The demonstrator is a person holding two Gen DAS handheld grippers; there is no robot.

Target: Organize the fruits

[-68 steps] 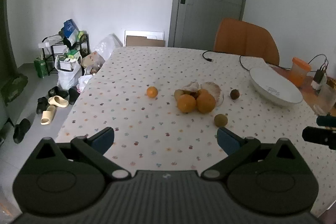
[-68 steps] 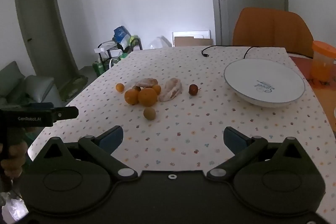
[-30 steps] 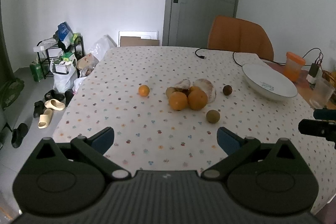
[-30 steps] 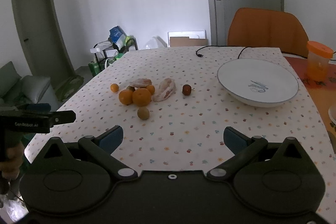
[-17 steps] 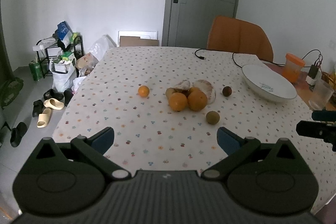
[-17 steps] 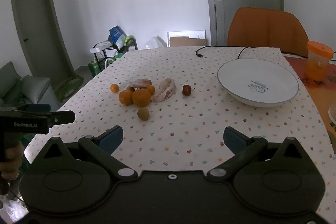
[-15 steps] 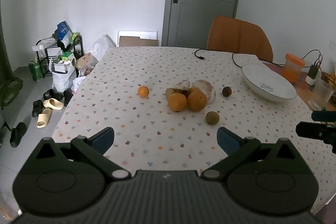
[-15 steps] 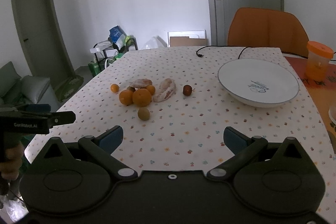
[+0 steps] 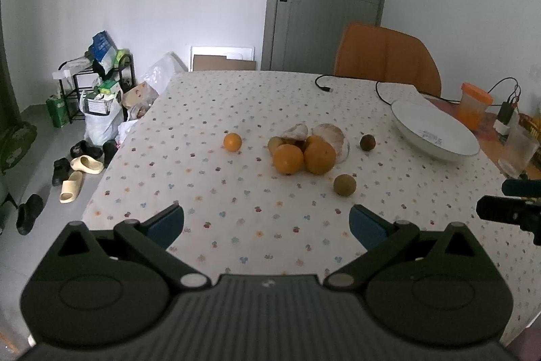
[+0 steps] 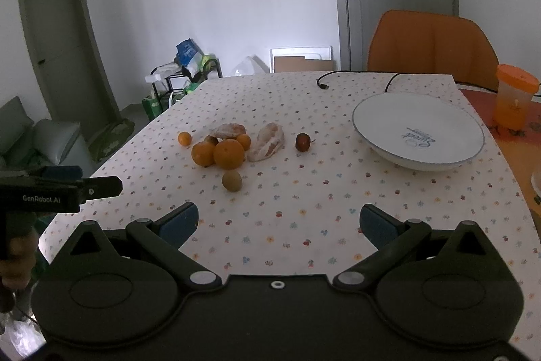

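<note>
A cluster of fruit lies mid-table: two large oranges (image 9: 288,159) (image 10: 229,154), peeled pomelo pieces (image 9: 333,139) (image 10: 267,147), a small orange (image 9: 232,142) (image 10: 184,138) set apart at the left, a brownish-green round fruit (image 9: 344,184) (image 10: 232,181) nearest me, and a dark red fruit (image 9: 367,142) (image 10: 303,142) toward the white bowl (image 9: 436,136) (image 10: 418,133). My left gripper (image 9: 267,224) hovers open above the near table edge. My right gripper (image 10: 279,222) is open too, well short of the fruit. Nothing sits between either pair of fingers.
The table wears a flower-dotted cloth (image 9: 270,110). An orange chair (image 9: 387,58) stands at the far side, an orange lidded cup (image 10: 514,95) and a black cable (image 9: 351,85) at the right. Shoes and a cluttered rack (image 9: 84,110) occupy the floor at the left.
Both views pulled back a little from the table since 2.3 s ago, then held almost still. The fruit has not moved and both grippers stayed open.
</note>
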